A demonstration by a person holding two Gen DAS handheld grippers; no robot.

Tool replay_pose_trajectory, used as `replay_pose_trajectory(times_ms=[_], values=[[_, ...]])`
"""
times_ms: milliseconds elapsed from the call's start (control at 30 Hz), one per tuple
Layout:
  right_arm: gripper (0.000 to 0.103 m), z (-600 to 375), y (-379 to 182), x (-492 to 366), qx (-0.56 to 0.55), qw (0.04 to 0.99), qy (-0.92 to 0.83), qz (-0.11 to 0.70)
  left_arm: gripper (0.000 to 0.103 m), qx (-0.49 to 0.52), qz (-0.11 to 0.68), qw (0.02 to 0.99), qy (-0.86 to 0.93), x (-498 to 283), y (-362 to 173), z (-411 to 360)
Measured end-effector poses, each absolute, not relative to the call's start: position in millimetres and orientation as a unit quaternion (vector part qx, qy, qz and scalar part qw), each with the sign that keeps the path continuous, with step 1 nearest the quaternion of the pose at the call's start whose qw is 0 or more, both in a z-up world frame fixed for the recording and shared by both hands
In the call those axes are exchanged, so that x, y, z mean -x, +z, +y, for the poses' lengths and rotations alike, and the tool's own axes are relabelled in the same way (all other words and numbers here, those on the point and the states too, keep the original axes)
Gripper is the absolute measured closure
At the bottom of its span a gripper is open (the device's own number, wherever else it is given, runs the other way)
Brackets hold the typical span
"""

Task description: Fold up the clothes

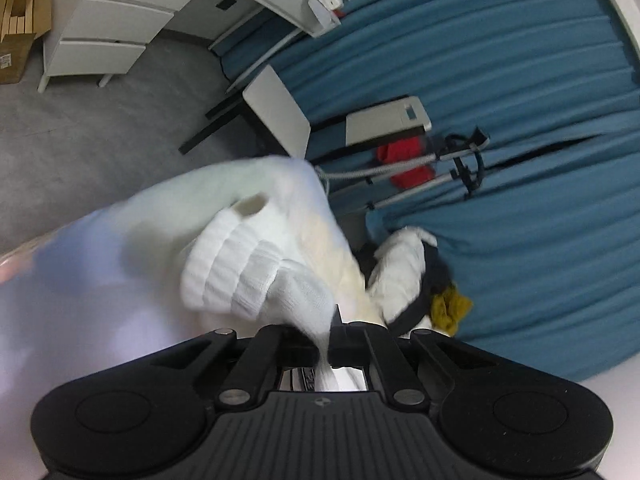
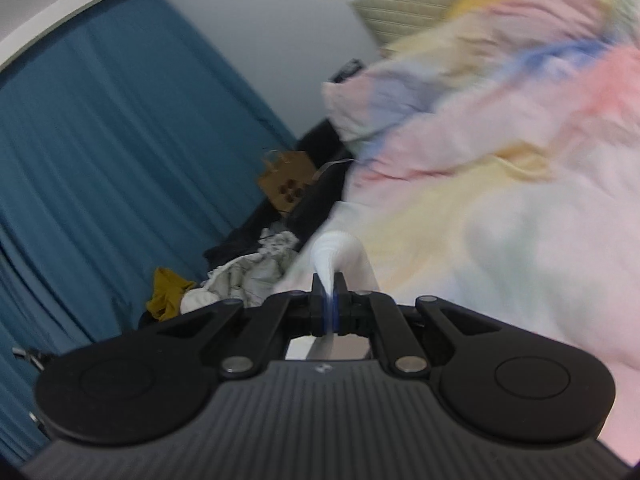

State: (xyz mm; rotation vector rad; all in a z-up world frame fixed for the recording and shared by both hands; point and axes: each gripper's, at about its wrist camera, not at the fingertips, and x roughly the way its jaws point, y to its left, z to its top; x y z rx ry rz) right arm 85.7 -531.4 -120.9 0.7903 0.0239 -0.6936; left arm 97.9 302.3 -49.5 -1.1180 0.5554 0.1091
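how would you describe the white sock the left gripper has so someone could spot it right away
Start from the blue curtain in the left wrist view, then drop to the left gripper. The white ribbed sock is pinched in its shut jaws, thick and knitted, unlike the smooth pastel garment behind it.

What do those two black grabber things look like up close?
Both look alike. The left gripper and right gripper are matte black, each with a ribbed dark grey body, two round black bulges at the sides, slanted black link bars joined by silver pins, and a small round emblem in the middle. The right gripper's pads show blue edges. No cables, sleeves or hands are in view.
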Motion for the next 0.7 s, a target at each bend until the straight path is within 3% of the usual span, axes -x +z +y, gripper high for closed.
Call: replay_pose_trajectory(times_ms=[233, 400, 567, 700], values=[[0.098, -549, -112, -261, -0.288, 0.895, -0.329, 0.088, 0.1, 0.497, 0.275, 0.816, 0.104, -279, -73, 295], [0.097, -556, -150, -368, -0.243, 0.903, -0.325, 0.143, 0.1, 0.453, 0.323, 0.818, 0.144, -400, -111, 293], [0.096, -557, -195, -420, -0.212, 0.908, -0.311, 0.182, 0.097, 0.414, 0.349, 0.827, 0.153, -454, -146, 287], [0.083, -563, -204, -413, -0.248, 0.915, -0.275, 0.162, 0.084, 0.404, 0.344, 0.838, 0.125, -441, -148, 286]])
